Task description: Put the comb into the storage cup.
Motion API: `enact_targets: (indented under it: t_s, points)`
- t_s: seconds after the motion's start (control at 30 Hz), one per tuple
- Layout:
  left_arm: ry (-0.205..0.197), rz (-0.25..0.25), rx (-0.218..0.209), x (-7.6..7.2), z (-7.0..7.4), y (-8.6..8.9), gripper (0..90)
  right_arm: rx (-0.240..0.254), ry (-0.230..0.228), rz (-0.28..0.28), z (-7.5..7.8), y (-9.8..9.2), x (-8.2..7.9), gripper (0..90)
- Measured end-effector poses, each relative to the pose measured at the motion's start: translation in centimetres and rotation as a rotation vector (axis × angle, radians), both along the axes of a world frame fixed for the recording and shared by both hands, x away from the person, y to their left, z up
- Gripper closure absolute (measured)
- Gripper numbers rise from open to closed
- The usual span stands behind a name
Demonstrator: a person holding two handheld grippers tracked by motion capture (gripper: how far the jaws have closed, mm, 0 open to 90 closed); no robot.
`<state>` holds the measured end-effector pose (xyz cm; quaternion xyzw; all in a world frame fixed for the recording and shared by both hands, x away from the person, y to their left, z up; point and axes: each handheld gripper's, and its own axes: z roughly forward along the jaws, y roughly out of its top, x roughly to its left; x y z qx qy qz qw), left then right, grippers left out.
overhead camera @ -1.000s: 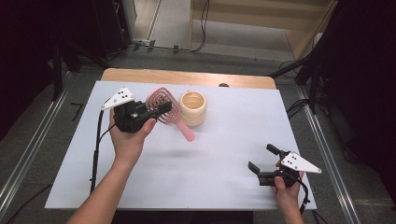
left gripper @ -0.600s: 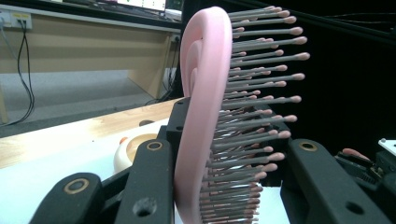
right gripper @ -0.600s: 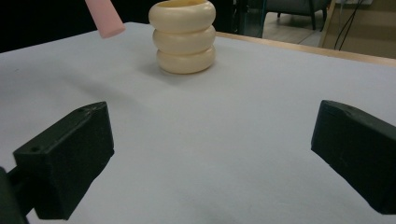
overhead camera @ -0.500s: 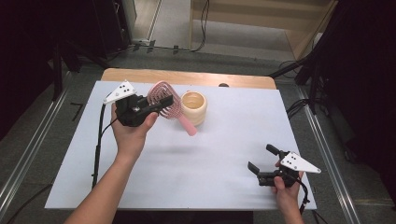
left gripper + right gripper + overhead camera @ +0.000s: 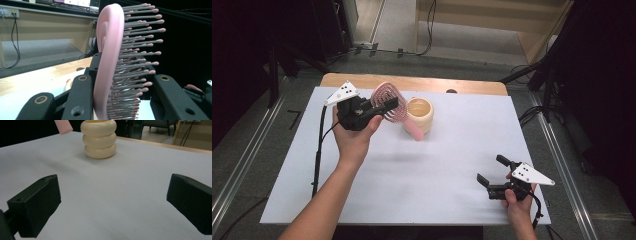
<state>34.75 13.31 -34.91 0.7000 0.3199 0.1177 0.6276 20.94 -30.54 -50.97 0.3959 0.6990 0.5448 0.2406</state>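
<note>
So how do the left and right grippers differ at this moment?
The left gripper is shut on the pink hairbrush, raised beside the cream cup; the right gripper is open, holds nothing, and sits low near the table's near right corner. Both are hand-held with black jaws.

A pink hairbrush [image 5: 388, 100] with grey, pink-tipped bristles sits beside a cream ribbed cup [image 5: 419, 113]. Both are over a white table cover [image 5: 452, 155]. Beyond the cup, a light wood table edge [image 5: 422, 83] shows.
</note>
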Motion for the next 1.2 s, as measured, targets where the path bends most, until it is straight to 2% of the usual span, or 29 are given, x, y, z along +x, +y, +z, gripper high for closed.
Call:
enact_targets:
  t_s: [0.33, 0.47, 0.73, 1.2]
  points:
    - [-0.005, 0.012, -0.001, 0.8, 0.2, -0.3, 65.7, -0.001, -0.002, 0.003, -0.1, 0.0, 0.1, 0.0]
    - [-0.003, 0.014, -0.014, 1.3, 0.3, -0.3, 65.7, -0.003, -0.001, 0.003, -0.1, 0.1, 0.1, 0.0]
    - [-0.008, 0.015, -0.008, 2.0, 0.6, -0.7, 65.7, -0.003, 0.000, 0.002, -0.1, 0.1, 0.1, 0.0]
    - [0.006, 0.030, -0.036, 3.4, 0.6, -0.9, 65.8, 0.000, 0.001, 0.008, -0.1, 0.0, 0.1, 0.0]
